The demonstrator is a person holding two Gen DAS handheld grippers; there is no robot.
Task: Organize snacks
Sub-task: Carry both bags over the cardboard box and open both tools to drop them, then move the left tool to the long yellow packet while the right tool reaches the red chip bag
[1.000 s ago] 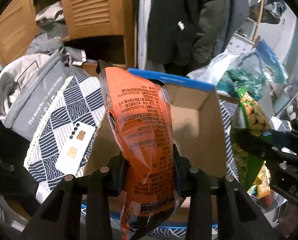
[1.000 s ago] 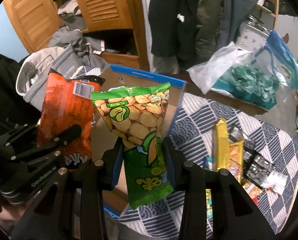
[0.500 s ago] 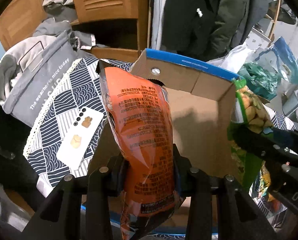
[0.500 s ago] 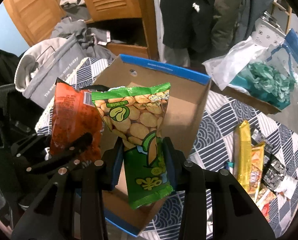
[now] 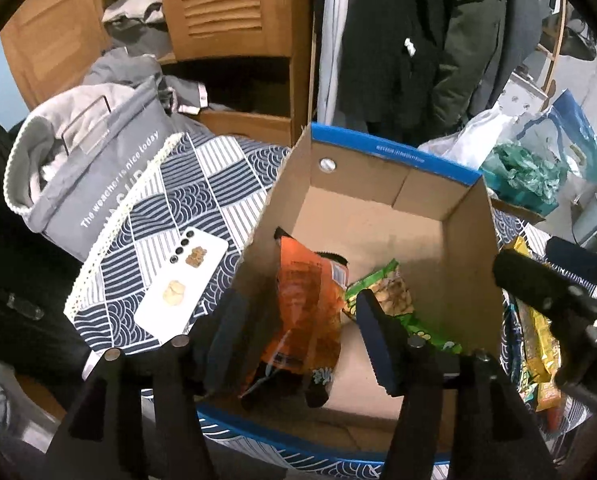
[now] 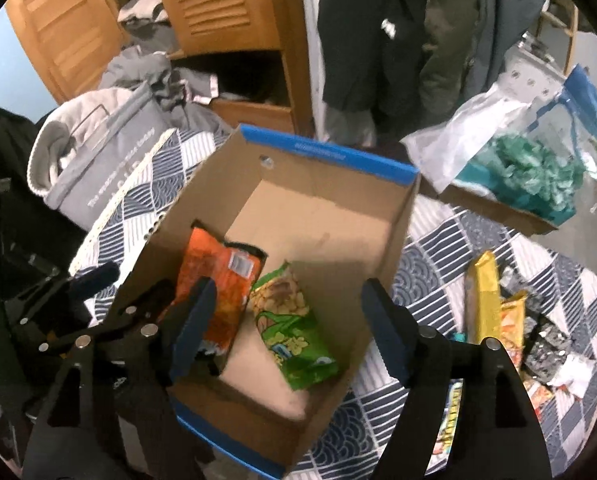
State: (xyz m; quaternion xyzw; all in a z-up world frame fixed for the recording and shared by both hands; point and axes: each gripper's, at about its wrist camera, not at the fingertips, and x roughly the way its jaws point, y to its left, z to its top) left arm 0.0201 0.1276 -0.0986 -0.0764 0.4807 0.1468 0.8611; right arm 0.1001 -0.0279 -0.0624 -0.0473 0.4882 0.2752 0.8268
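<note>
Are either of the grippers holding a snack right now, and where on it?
Neither. Both the left gripper and right gripper are open, jaws empty.

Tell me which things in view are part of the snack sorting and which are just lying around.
Part of the job:
- cardboard box
- orange snack bag, in the box
- green snack bag, in the box
- loose snacks on the cloth right of the box
- left tool and right tool, both open

Just lying about:
- white phone
- grey fabric bag
- plastic bags
- hanging coats
</note>
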